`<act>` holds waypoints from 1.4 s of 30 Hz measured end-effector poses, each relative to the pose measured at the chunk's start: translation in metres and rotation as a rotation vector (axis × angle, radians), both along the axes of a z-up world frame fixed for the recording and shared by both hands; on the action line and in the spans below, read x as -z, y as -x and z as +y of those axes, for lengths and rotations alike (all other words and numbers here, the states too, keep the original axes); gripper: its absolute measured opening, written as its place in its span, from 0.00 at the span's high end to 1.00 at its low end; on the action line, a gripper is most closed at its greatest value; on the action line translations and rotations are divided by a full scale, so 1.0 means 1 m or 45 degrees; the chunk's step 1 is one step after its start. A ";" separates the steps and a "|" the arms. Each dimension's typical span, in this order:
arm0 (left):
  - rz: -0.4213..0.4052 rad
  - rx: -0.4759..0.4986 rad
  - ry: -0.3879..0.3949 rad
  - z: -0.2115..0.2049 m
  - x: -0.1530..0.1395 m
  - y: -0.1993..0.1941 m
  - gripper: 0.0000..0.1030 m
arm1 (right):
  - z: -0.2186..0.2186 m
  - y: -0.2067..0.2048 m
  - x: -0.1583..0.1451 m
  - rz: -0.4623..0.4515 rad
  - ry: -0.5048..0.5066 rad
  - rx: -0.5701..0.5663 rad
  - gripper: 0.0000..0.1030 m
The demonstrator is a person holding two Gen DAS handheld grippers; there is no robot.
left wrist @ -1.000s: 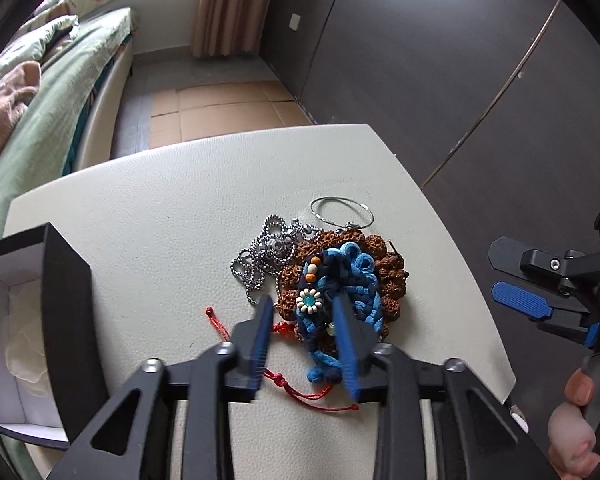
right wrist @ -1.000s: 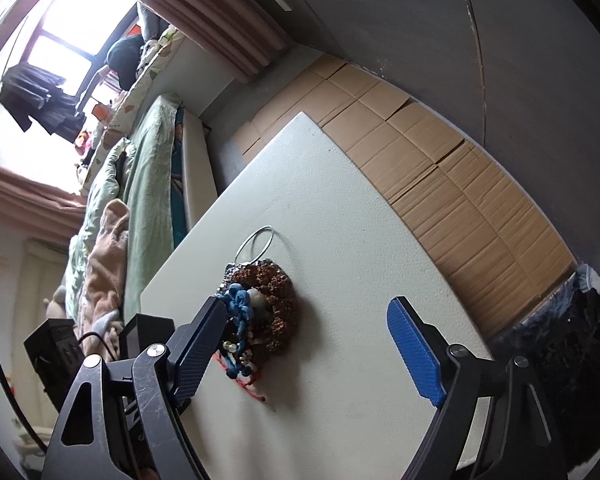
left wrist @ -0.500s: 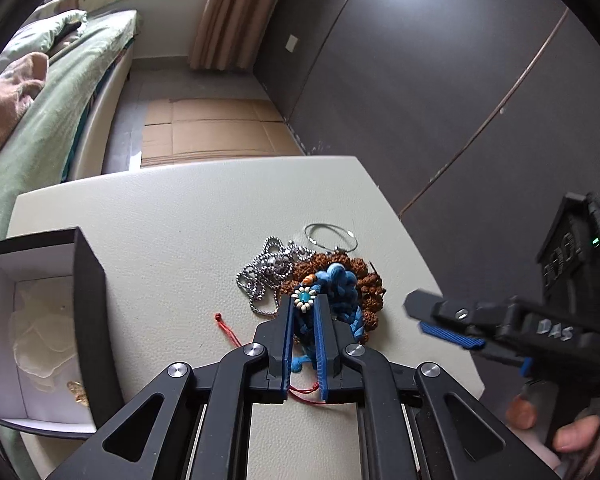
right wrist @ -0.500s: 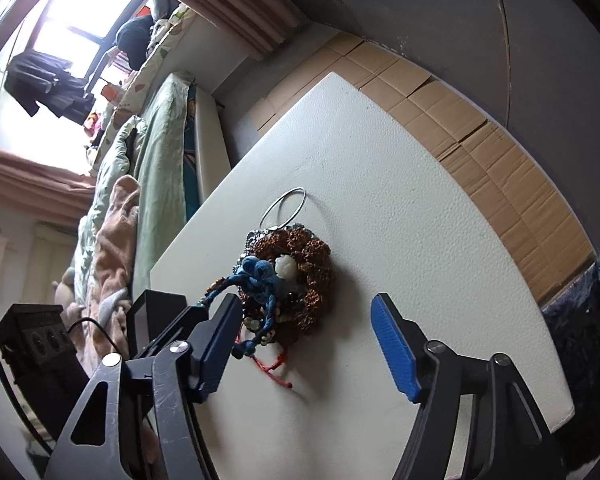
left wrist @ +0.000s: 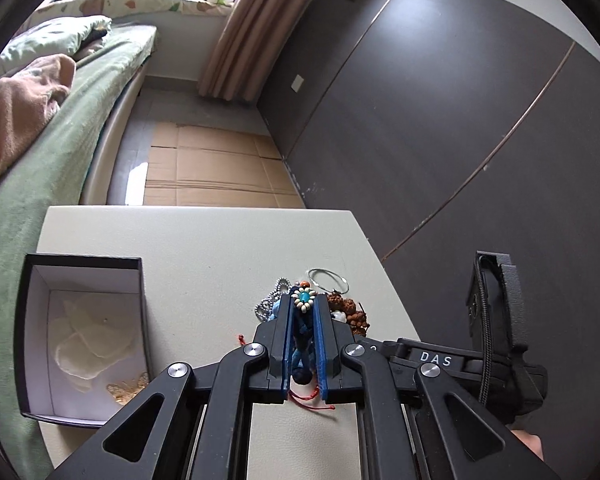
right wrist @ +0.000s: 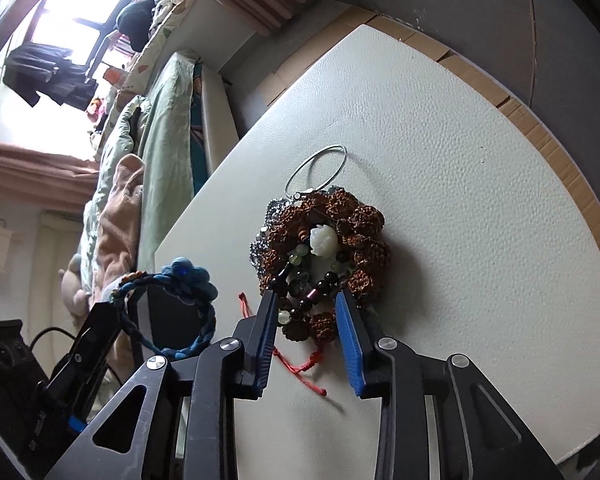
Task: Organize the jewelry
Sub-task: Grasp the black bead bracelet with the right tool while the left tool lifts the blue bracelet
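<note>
Jewelry pile (right wrist: 324, 248) rests on pale table (right wrist: 460, 184) beside green bed (left wrist: 40, 168).

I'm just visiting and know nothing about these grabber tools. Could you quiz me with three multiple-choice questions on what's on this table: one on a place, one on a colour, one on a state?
1. Where does the open black box sit relative to the jewelry pile?
A. On top of it
B. Apart from it, on the table
C. On the floor

2. What colour is the braided bracelet in the left gripper?
A. Blue
B. Yellow
C. White

3. How does the right gripper stand?
A. Clamped on the box
B. Holding the wire ring
C. Jaws around the pile's near beads, just been closing

Answers:
1. B: bare tabletop separates them in the left wrist view.
2. A: blue cord shows between the pads.
3. C: beads lie between its fingers.
</note>
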State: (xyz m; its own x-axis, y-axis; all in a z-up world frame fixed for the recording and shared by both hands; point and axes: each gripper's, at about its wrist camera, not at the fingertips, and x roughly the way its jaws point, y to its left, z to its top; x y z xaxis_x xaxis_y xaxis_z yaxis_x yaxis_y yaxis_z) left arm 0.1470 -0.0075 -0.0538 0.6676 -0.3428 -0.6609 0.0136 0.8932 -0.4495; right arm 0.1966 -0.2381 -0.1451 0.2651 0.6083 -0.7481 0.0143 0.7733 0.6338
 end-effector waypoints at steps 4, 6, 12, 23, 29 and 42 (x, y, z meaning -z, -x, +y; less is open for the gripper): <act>-0.007 -0.014 0.008 0.008 -0.001 0.001 0.91 | 0.003 -0.004 0.001 0.007 0.015 0.024 0.68; -0.010 -0.019 0.017 0.010 -0.002 0.001 0.91 | 0.005 -0.005 0.002 0.011 0.023 0.026 0.68; -0.034 -0.029 0.035 0.018 -0.007 0.005 0.91 | 0.019 -0.008 0.009 0.064 0.021 0.004 0.68; -0.043 -0.072 0.039 0.032 -0.011 0.017 0.91 | 0.014 -0.006 0.015 0.075 0.021 0.117 0.90; -0.073 -0.096 0.056 0.041 -0.018 0.029 0.91 | 0.002 0.009 -0.009 -0.035 -0.126 0.134 0.90; -0.113 -0.223 0.024 0.078 -0.028 0.053 0.91 | 0.024 0.033 -0.062 -0.319 -0.345 0.026 0.90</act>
